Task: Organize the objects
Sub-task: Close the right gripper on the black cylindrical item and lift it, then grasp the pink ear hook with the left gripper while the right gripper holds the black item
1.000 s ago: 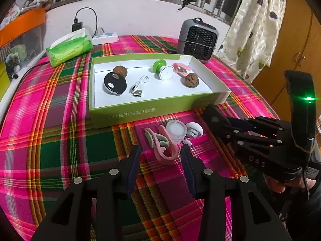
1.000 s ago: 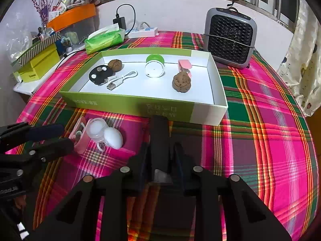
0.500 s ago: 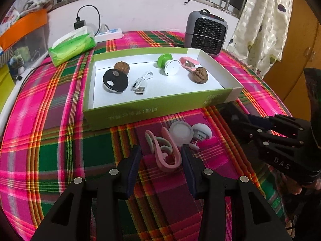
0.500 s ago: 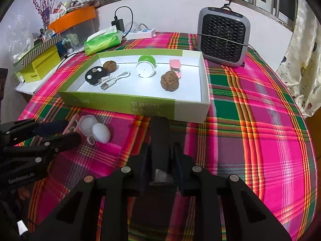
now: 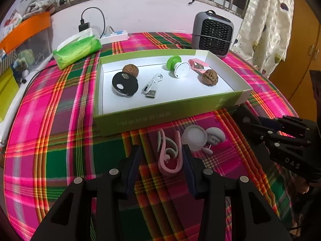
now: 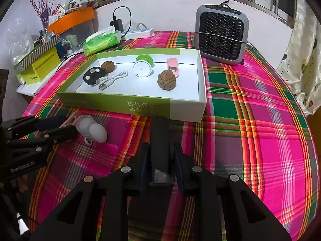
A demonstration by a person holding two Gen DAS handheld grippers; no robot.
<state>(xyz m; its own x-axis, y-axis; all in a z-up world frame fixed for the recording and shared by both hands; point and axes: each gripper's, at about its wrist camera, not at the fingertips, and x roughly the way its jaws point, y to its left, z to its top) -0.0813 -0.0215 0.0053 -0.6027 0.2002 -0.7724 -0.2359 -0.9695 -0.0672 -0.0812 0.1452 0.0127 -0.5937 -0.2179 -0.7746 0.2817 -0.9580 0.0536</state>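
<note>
A green-sided box [image 5: 170, 112] [image 6: 128, 104] lies on the plaid table. It holds two walnuts [image 5: 209, 76], a black disc [image 5: 124, 83], a white USB cable [image 5: 152, 84], a green-and-white round item [image 5: 178, 68] and a pink clip [image 5: 197, 65]. In front of it lie a pink hook-shaped clip [image 5: 170, 154], a white round lid [image 5: 194, 137] and a white mushroom-shaped piece [image 5: 215, 135]. My left gripper [image 5: 161, 158] is open, its fingers either side of the pink hook clip. My right gripper [image 6: 160, 154] is shut on a black oblong object [image 6: 160, 138].
A grey heater [image 5: 212, 34] [image 6: 221, 36] stands behind the box at right. A green tissue pack [image 5: 77, 48], a power strip [image 5: 114, 36] and charger lie at the back left. Boxes and clutter [image 6: 40, 68] sit beyond the left table edge. A curtain [image 5: 264, 20] hangs at right.
My left gripper has moved forward around the pink hook clip, which now lies between its fingers. The right gripper has shifted a little, still holding the black object.
</note>
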